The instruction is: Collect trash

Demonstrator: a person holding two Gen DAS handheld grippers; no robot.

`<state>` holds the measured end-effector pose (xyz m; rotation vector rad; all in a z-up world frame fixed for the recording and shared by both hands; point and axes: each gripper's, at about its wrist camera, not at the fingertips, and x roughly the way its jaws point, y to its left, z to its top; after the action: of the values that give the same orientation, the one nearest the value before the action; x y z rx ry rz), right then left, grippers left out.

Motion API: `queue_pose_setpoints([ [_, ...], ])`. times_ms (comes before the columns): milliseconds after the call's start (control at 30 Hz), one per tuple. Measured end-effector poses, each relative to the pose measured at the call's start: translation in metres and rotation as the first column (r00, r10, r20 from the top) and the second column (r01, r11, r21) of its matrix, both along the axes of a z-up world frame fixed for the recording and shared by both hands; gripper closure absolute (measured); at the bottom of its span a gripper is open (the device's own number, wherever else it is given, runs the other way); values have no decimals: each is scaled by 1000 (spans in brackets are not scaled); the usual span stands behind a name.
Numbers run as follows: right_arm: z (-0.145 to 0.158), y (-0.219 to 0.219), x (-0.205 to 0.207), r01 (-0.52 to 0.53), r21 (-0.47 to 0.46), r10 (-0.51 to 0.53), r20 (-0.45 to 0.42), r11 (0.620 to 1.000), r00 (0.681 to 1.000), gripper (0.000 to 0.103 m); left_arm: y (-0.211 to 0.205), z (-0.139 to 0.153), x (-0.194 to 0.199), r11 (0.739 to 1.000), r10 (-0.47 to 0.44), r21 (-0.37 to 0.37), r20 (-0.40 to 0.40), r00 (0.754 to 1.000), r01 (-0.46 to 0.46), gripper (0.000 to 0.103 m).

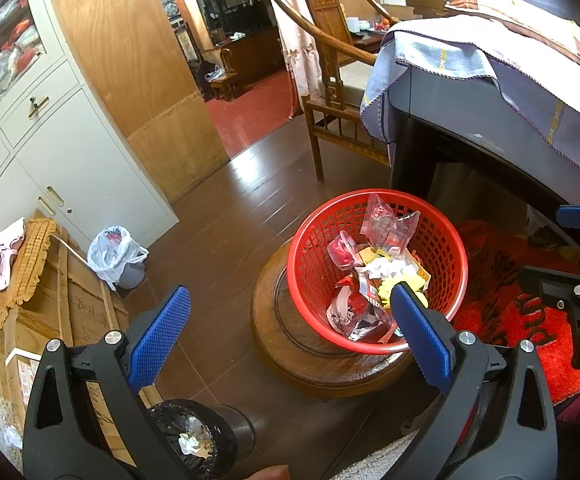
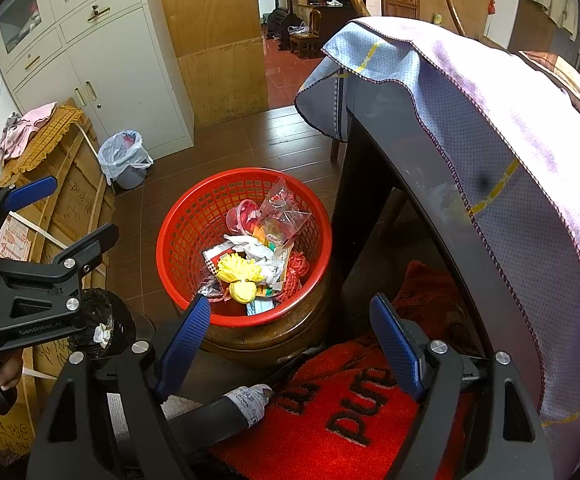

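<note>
A red mesh basket (image 1: pixel 314 252) (image 2: pixel 190 220) stands on a round wooden stool (image 1: pixel 278 360) (image 2: pixel 250 340). It holds trash: a clear plastic bag (image 1: pixel 386 220) (image 2: pixel 284 216), white crumpled tissue (image 2: pixel 254 248), a yellow wad (image 2: pixel 238 276) and wrappers. My left gripper (image 1: pixel 290 334) (image 2: pixel 50 220) hovers open to the near left of the basket, with nothing between its blue pads. On the basket's near side my right gripper (image 2: pixel 290 340) (image 1: pixel 570 248) is open too and holds nothing.
A dark table (image 2: pixel 410 184) draped with a cloth (image 2: pixel 510 92) rises right of the basket, over a red mat (image 2: pixel 350 420). At left are a wooden crate (image 1: pixel 82 300), a small bag-lined bin (image 1: pixel 118 256) and a black-lined bin (image 1: pixel 194 436). A wooden chair (image 1: pixel 330 92) stands behind.
</note>
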<state>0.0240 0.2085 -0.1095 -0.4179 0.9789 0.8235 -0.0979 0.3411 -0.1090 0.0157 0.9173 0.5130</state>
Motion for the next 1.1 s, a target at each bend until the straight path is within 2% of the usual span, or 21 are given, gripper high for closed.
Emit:
queue_pose_setpoints([
  [1100,-1,0,0,-1,-2,1,-5,1000,1000,22,-3,-1,0,1000,-4,2,-7,1000,4,7],
])
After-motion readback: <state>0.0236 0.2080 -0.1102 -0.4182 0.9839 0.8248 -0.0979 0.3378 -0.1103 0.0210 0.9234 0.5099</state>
